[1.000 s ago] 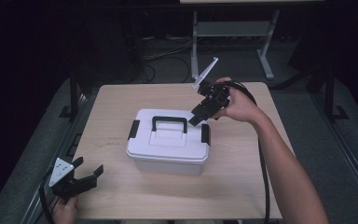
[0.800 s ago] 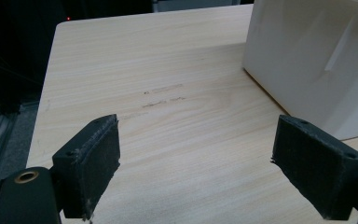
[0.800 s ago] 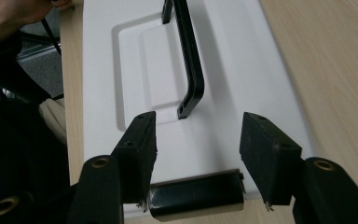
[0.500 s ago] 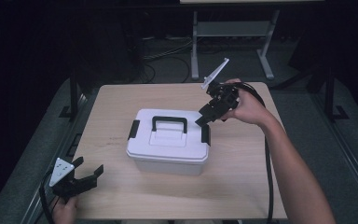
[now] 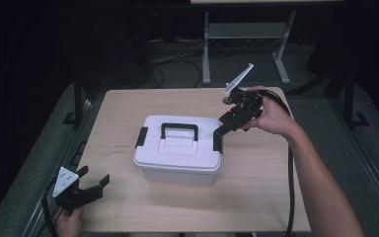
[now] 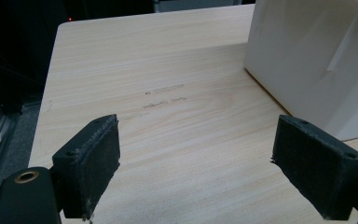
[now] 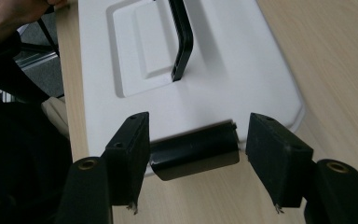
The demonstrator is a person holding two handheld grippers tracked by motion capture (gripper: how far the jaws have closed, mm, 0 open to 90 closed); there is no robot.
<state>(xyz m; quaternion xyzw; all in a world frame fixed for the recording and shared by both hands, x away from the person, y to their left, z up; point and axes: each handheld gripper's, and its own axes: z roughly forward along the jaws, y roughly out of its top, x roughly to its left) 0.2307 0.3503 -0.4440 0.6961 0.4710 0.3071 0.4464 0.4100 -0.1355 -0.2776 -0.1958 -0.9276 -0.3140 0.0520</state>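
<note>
In the high view, a white storage box (image 5: 178, 155) with a black carry handle (image 5: 179, 129) is sitting at the centre of a pale wooden table (image 5: 256, 197). The right gripper (image 5: 220, 132), coming in from the upper right, is now tipping down over the black latch (image 5: 217, 141) on the box's right end; a second ago it was hanging slightly farther left, over the lid's corner. The left gripper (image 5: 93, 178) is resting at the lower left, clear of the box, unchanged.

In the left gripper view, its two jaws are standing wide apart over bare table, grasping nothing, while a white wall of the box (image 6: 317, 60) is rising at the upper right.

In the right gripper view, the jaws have just been opening and are now straddling the latch (image 7: 193, 151) at the lower centre, with small gaps on both sides, so nothing is clenched. The person seems to be lining up to work this latch, probably to unfasten the lid (image 7: 242, 70).
</note>
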